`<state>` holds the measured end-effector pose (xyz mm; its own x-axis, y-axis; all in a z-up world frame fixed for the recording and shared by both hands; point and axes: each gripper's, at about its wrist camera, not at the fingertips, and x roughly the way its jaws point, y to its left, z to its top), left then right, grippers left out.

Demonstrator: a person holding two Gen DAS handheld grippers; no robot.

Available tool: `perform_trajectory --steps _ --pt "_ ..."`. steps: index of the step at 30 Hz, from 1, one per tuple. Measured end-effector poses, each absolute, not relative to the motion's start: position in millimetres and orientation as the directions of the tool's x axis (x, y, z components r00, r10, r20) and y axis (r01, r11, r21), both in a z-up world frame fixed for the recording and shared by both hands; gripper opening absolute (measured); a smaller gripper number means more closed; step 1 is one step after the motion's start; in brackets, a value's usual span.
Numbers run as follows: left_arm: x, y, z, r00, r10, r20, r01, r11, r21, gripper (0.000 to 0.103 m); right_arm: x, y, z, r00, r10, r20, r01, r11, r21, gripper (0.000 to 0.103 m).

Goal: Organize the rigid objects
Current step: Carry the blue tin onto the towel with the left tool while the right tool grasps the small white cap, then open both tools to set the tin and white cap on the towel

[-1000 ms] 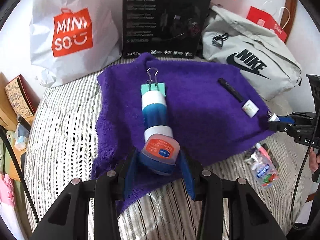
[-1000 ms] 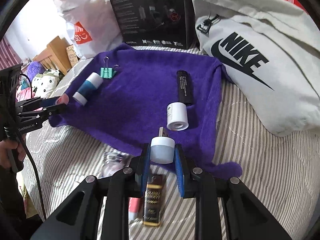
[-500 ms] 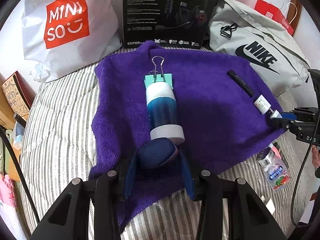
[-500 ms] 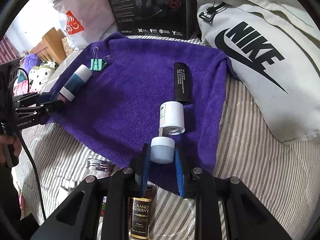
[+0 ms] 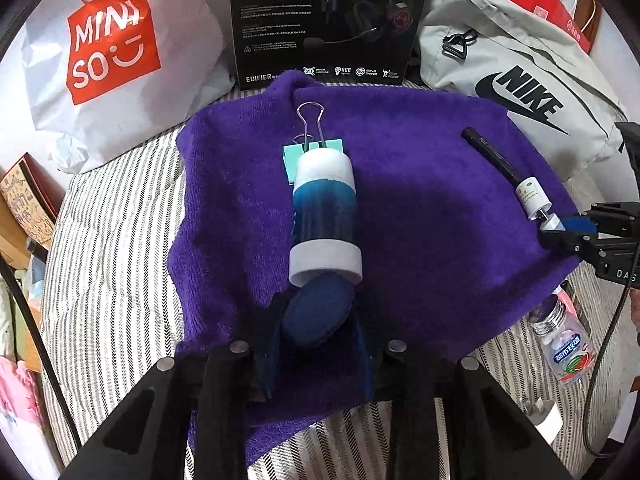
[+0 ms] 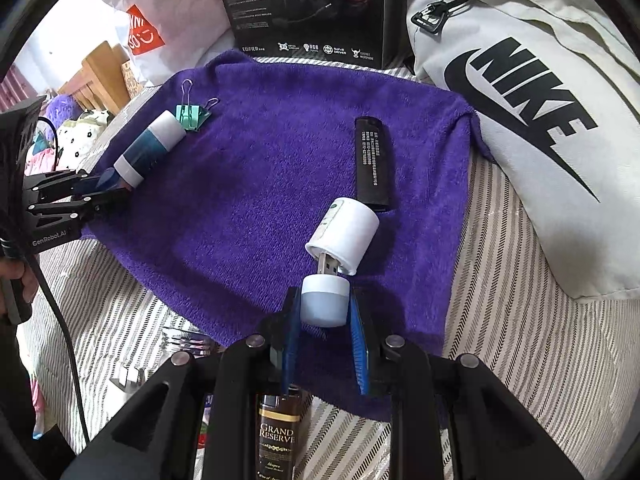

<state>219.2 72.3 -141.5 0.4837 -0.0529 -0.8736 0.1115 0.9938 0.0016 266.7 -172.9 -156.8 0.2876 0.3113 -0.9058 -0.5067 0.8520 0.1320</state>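
A purple towel (image 5: 420, 208) lies on the striped bed. My left gripper (image 5: 316, 316) is shut on a small blue jar (image 5: 318, 310), its end against a blue and white bottle (image 5: 324, 216) that lies in line with a teal binder clip (image 5: 312, 148). My right gripper (image 6: 322, 304) is shut on a white USB plug (image 6: 323, 305), its metal tip touching a white cylinder (image 6: 344, 234) that lies next to a black bar (image 6: 371, 162). In the right wrist view the left gripper (image 6: 108, 190), the bottle (image 6: 150, 148) and the clip (image 6: 192, 114) are at the towel's left edge.
A Miniso bag (image 5: 108, 60), a black headset box (image 5: 324, 20) and a grey Nike bag (image 5: 516, 76) line the back. A candy bottle (image 5: 566, 344) and a Grand Reserve box (image 6: 276, 436) lie off the towel's near edge. A white charger (image 5: 548, 424) lies on the bed.
My left gripper has moved forward and lowered the jar to the towel behind the bottle, its label now turned away. My right gripper has advanced the USB plug up to the white cylinder.
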Motion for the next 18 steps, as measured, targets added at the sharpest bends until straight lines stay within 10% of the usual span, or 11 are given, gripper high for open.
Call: perform_trajectory --steps 18 --pt "217.8 78.0 -138.9 0.450 -0.074 -0.890 0.099 0.995 -0.033 0.035 270.2 -173.2 -156.8 0.252 0.326 -0.911 -0.530 0.834 0.152 0.025"
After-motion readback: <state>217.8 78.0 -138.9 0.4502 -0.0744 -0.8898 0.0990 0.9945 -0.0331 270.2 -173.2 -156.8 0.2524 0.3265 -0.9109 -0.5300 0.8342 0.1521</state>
